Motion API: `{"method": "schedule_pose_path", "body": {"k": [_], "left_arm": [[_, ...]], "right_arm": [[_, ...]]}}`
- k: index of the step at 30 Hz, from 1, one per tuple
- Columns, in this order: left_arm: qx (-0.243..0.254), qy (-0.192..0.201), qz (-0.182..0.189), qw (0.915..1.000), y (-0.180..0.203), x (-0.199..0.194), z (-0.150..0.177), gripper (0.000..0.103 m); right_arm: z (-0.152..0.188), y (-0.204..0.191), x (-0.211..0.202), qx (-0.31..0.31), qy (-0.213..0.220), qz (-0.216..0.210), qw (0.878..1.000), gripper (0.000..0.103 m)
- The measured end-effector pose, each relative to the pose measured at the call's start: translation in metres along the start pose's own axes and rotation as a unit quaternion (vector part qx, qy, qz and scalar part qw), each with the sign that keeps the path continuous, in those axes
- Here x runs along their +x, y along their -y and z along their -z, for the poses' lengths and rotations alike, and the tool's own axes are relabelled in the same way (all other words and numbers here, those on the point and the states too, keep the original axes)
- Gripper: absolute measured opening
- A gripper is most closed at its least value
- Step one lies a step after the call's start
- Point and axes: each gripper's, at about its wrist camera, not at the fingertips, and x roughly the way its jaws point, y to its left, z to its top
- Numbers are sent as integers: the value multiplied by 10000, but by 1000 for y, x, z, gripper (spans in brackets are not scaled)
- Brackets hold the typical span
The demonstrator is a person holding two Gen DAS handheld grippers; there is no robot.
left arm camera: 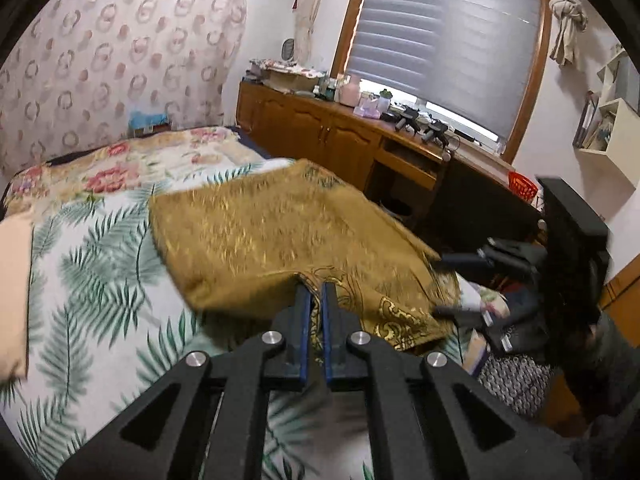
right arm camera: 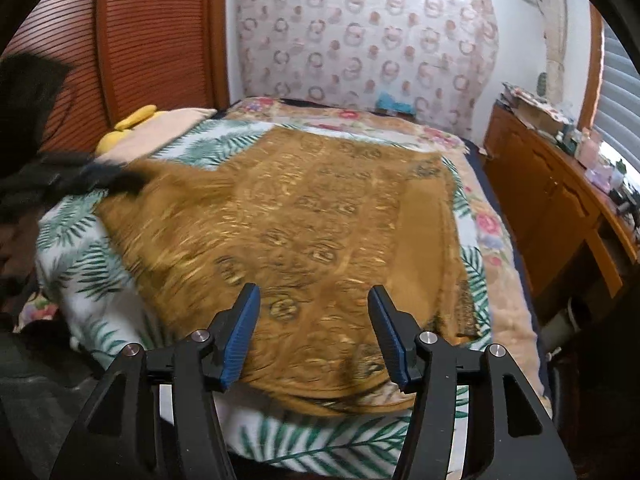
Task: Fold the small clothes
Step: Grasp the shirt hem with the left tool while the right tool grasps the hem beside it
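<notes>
A mustard-gold patterned cloth point(left arm camera: 260, 232) lies spread over the bed. In the left wrist view my left gripper point(left arm camera: 314, 286) is shut on the cloth's near edge, which is lifted off the sheet and puckers between the blue pads. My right gripper point(left arm camera: 439, 285) shows at the cloth's right edge, fingers apart. In the right wrist view the cloth point(right arm camera: 320, 208) fills the middle, and my right gripper point(right arm camera: 313, 290) stands open just above its near part, with nothing pinched. The left gripper point(right arm camera: 132, 182) is a dark blur at the cloth's far left corner.
The bed carries a palm-leaf sheet point(right arm camera: 80, 236) and a floral blanket point(left arm camera: 132, 164). A pillow point(right arm camera: 160, 128) and a yellow toy point(right arm camera: 128, 126) lie by the wooden headboard point(right arm camera: 152, 40). A cluttered wooden dresser point(left arm camera: 320, 128) runs under the window, with a red basket point(left arm camera: 522, 186) nearby.
</notes>
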Motion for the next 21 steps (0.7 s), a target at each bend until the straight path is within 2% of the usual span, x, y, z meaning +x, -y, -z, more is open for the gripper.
{"method": "schedule_pose_path", "body": {"k": [6,16,21], "left_arm": [[-15,18,-126,9999,-7,23,-15,2],[-91,-16,-327,9994,-17,35,-13,2],[-180,12,-350,9992,-22,33,-9,2]], "right_arm": [[-1,-11,-3,-133,11,-66,9999,66],[2,-16,-6,-221,32,-90,9997,66],[11,-7,16,-255,-284,-34,9993,66]]}}
